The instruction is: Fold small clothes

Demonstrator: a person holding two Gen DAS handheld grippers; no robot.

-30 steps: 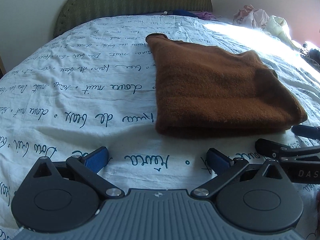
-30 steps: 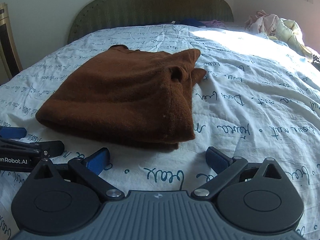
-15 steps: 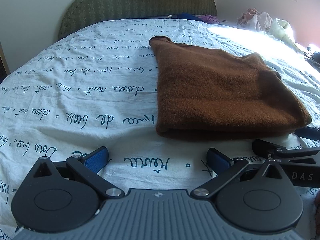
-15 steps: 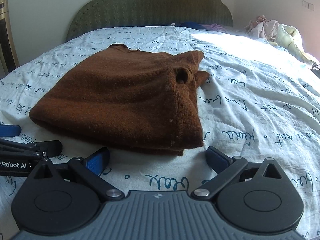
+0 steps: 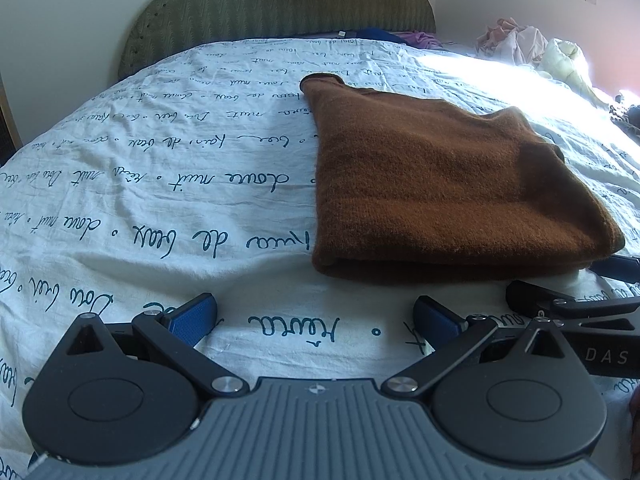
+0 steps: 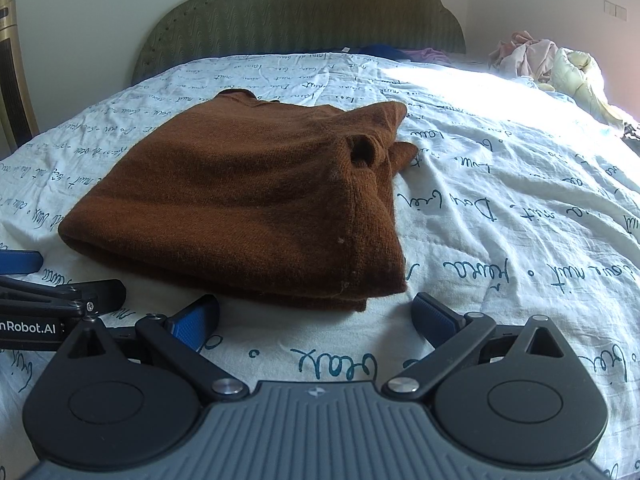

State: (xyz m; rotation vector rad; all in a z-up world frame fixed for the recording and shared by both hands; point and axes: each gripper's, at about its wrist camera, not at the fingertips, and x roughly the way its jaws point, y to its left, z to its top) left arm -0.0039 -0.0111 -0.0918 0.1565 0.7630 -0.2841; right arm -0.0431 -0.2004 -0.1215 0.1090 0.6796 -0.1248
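Brown knit sweater (image 6: 248, 196) already folded into a flat stack on the printed bedsheet (image 5: 140, 208) just ahead of left gripper (image 5: 314, 316) and right gripper (image 6: 316, 316) — both spread wide, holding nothing — little left beyond tidying, by the look.

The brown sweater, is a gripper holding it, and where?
No. The brown sweater lies folded on the bed. The left gripper and right gripper are both open, empty, just short of it.

Bare bedspread (image 5: 160, 208) lies open around the folded sweater (image 5: 432, 184), the only obstacle nearby.
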